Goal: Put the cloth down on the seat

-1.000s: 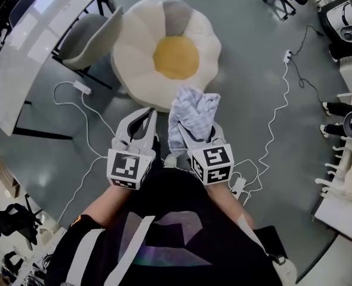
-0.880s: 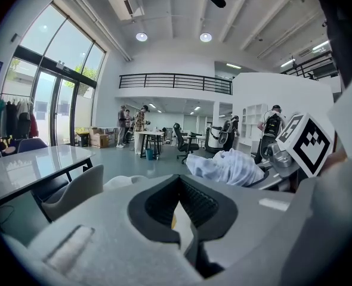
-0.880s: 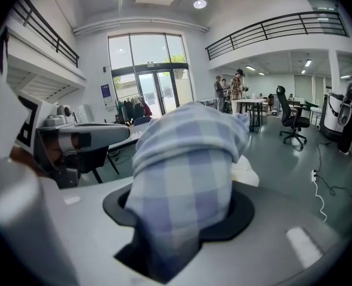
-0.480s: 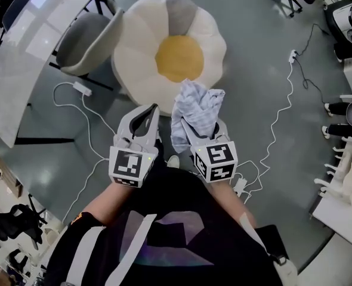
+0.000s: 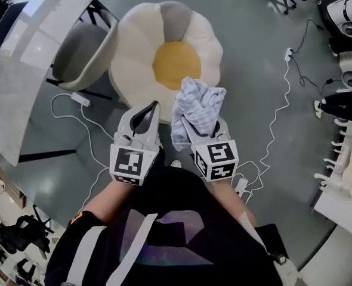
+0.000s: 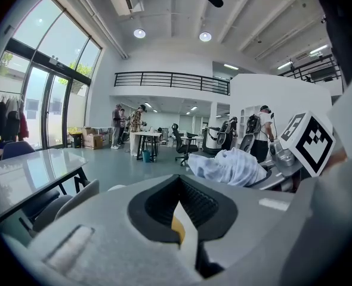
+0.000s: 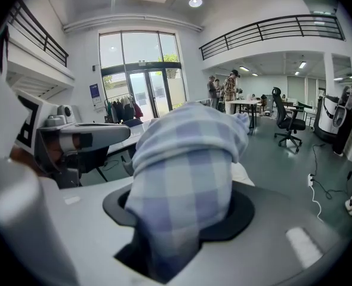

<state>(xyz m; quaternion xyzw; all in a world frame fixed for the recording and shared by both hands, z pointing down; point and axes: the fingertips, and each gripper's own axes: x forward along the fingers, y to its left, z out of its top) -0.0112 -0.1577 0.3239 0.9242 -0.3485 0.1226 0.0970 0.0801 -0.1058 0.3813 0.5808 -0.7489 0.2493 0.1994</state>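
Ahead, flower-shaped cushion seat (image 5: 134, 58), just beyond both grippers. Checked cloth (image 5: 197, 109) bunched upright, clamped in right gripper (image 5: 203, 124), tip toward the yellow centre (image 5: 176, 64). Left gripper (image 5: 147, 113) alongside, closed, empty.

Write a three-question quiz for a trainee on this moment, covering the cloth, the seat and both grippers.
1. True or false: the blue-and-white checked cloth already lies on the flower-shaped cushion seat with cream petals and a yellow centre.
2. Which gripper holds the cloth? A. left B. right C. both
3. Fill in: the left gripper has its fingers ___, with nothing between them.

Key:
1. False. It is held up in the air, bunched in front of the seat.
2. B. The right gripper has it clamped between its fingers.
3. closed
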